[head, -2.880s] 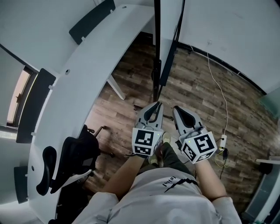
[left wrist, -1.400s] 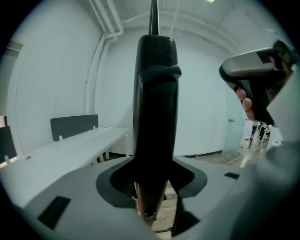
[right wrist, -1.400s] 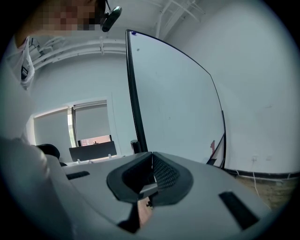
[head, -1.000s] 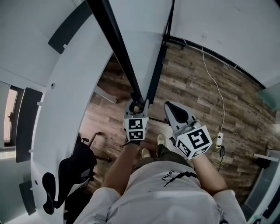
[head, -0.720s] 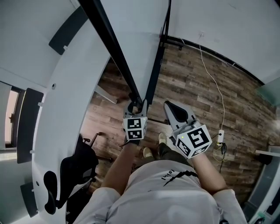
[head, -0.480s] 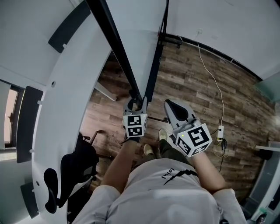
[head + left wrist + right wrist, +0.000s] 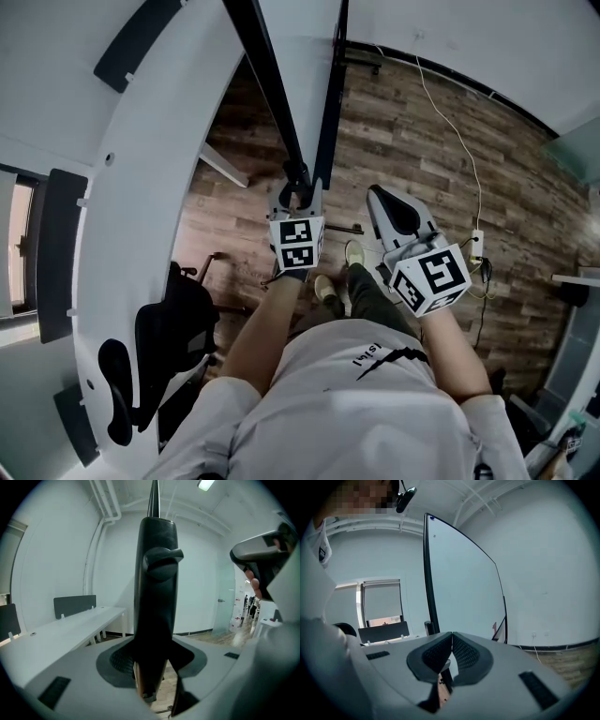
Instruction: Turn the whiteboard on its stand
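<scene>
1. At our left gripper (image 7: 298, 190): jaws clamped on the black frame edge (image 7: 157, 573) of the whiteboard (image 7: 464, 588), and the edge keeps them fairly wide.
2. Our right gripper (image 7: 382, 200) hangs just beside it, jaws together, nothing in them, clear of the board.
3. The frame edge slants up and away from the left gripper, with a second black bar (image 7: 331, 103) close on its right.
4. Further out we see the wood floor (image 7: 422, 141), a long white desk (image 7: 141, 187) to our left and a black chair (image 7: 173, 328) beside it.
</scene>
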Demonstrator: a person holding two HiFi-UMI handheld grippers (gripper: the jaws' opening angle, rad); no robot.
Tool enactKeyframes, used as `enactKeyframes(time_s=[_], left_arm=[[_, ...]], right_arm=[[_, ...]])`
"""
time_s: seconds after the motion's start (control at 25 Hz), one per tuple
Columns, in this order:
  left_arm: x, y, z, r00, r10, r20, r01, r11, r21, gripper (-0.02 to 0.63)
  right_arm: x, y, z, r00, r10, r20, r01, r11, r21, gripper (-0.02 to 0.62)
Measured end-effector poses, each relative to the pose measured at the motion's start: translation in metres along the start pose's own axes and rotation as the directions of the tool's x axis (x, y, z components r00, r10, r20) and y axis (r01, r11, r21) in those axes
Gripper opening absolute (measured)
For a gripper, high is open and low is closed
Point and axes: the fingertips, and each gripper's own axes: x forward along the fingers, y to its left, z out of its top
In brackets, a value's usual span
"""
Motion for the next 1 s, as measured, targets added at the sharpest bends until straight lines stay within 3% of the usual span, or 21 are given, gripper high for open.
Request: enactKeyframes(time_s=[0.24,0.6,1.0], left_arm=[[-0.033,-0.016,-0.007,1.000,-0.018,0.014,0.018,1.000,0.013,0.195],[-0.079,-0.039,-0.033,1.000,0.000,-0.010,0.000,1.000,0.004,0.195],[-0.141,-0.058,-0.056,0.999,0.046,0.011,-0.046,0.999,-0.018,0.195]], right_arm=[[-0.023,0.015,-0.017,1.000,-0.017,-0.020,0.017,1.000,0.006,0.014],[-0.056,0.039,-0.023,0.999,0.044,-0.002,-0.044,0.999,0.008,0.014],[-0.149,0.062,-0.045,0.993,0.120,-0.010,-0.120,0.993,-0.002,0.014]])
